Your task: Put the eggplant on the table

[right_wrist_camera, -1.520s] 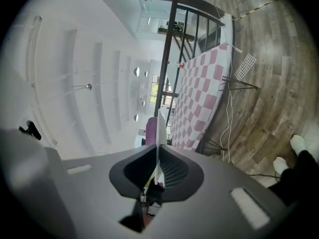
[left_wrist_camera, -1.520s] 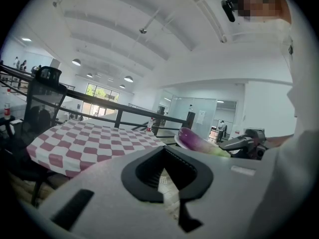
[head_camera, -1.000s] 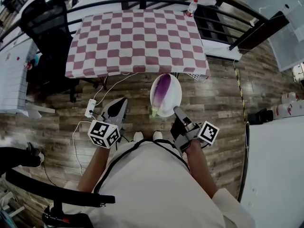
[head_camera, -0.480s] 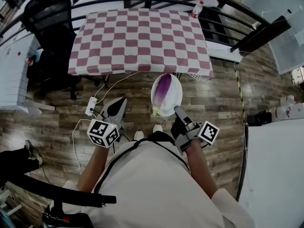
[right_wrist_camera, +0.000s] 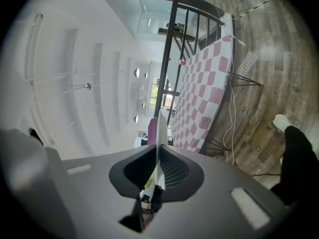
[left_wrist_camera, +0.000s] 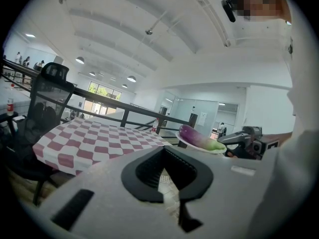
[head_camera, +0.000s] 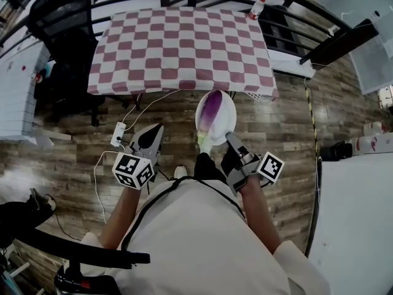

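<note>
A purple eggplant [head_camera: 210,110] with a green stem end lies on a white plate [head_camera: 223,119], held out in the air over the wooden floor, just short of the near edge of the table [head_camera: 181,48] with its red-and-white checked cloth. My right gripper [head_camera: 228,136] is shut on the plate's near rim. In the right gripper view the plate [right_wrist_camera: 160,133] runs edge-on between the jaws, with the eggplant [right_wrist_camera: 152,129] behind it. My left gripper [head_camera: 158,129] hangs to the left of the plate, shut and holding nothing. The left gripper view shows the eggplant [left_wrist_camera: 196,137] beyond my jaws.
A black office chair [head_camera: 58,26] stands left of the table. A dark railing [head_camera: 295,8] curves behind it, with a bottle [head_camera: 256,7] near the far right corner. A power strip [head_camera: 118,134] and cables lie on the floor. A white surface [head_camera: 362,226] fills the right.
The plate with the eggplant and both grippers have drifted a little closer to the table's near edge. A dark trouser leg now shows under the plate.
</note>
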`<control>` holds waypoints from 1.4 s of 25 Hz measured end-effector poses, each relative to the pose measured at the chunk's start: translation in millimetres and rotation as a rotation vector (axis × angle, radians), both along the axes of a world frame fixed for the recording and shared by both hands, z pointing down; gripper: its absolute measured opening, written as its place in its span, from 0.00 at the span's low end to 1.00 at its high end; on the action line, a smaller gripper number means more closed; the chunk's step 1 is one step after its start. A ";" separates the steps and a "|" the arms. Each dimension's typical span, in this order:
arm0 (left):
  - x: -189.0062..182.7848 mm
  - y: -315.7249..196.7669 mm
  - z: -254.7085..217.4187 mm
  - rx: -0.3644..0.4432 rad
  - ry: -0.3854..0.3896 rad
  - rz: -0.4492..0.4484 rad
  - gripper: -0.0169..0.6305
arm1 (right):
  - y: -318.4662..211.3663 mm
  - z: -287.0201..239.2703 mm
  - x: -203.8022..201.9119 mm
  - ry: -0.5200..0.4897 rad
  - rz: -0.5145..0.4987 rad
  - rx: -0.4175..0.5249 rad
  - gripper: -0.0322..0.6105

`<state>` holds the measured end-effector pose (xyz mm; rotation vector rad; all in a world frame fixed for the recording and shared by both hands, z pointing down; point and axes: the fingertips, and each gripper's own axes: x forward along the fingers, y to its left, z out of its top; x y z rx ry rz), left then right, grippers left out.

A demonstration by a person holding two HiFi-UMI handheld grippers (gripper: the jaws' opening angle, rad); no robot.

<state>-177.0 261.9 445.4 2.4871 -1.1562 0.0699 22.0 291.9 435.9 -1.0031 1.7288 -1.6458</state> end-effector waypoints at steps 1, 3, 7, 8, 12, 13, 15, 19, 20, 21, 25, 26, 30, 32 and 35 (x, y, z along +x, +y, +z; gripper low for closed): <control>0.9 -1.4 1.5 -0.002 -0.002 -0.001 0.03 | -1.9 0.9 1.8 -0.001 0.001 -0.001 0.10; 3.6 -5.4 4.2 -0.005 -0.005 -0.003 0.03 | -6.3 2.2 5.9 -0.005 0.002 -0.001 0.10; 13.3 -21.4 5.1 -0.009 -0.008 -0.011 0.03 | -22.6 3.6 15.5 -0.003 -0.010 0.002 0.10; 16.5 -26.4 5.2 -0.010 -0.011 -0.012 0.03 | -27.5 3.9 17.6 -0.004 -0.014 0.001 0.10; 30.2 -49.0 4.7 -0.011 -0.018 -0.012 0.03 | -50.8 8.4 27.6 -0.010 -0.026 -0.007 0.10; 33.3 -55.2 4.7 -0.011 -0.021 -0.011 0.03 | -57.8 9.8 29.8 -0.008 -0.032 -0.007 0.10; 39.0 -67.7 4.9 -0.012 -0.027 -0.012 0.03 | -71.9 11.0 33.3 -0.009 -0.044 -0.008 0.10; 51.6 -95.0 3.1 -0.016 -0.033 -0.020 0.03 | -102.7 10.1 43.1 -0.015 -0.059 -0.009 0.10; 54.9 -101.8 2.7 -0.015 -0.035 -0.024 0.03 | -110.2 9.7 45.4 -0.017 -0.065 -0.008 0.10; 58.2 -108.6 1.8 -0.014 -0.036 -0.029 0.03 | -117.6 9.4 47.8 -0.017 -0.073 -0.008 0.10; 72.7 -139.9 -5.1 -0.003 -0.037 -0.047 0.03 | -149.6 8.4 58.4 -0.018 -0.106 -0.008 0.10; 76.0 -147.2 -6.6 0.000 -0.037 -0.053 0.03 | -157.6 8.3 61.4 -0.018 -0.112 -0.007 0.10; 85.9 -169.8 -10.5 0.011 -0.038 -0.076 0.03 | -184.3 5.9 69.8 -0.027 -0.136 0.002 0.10; 90.1 -179.2 -11.1 0.013 -0.039 -0.088 0.03 | -196.0 4.5 73.0 -0.032 -0.150 0.004 0.10; 96.7 -193.3 -12.1 0.013 -0.043 -0.108 0.03 | -214.3 4.5 78.2 -0.034 -0.177 0.006 0.10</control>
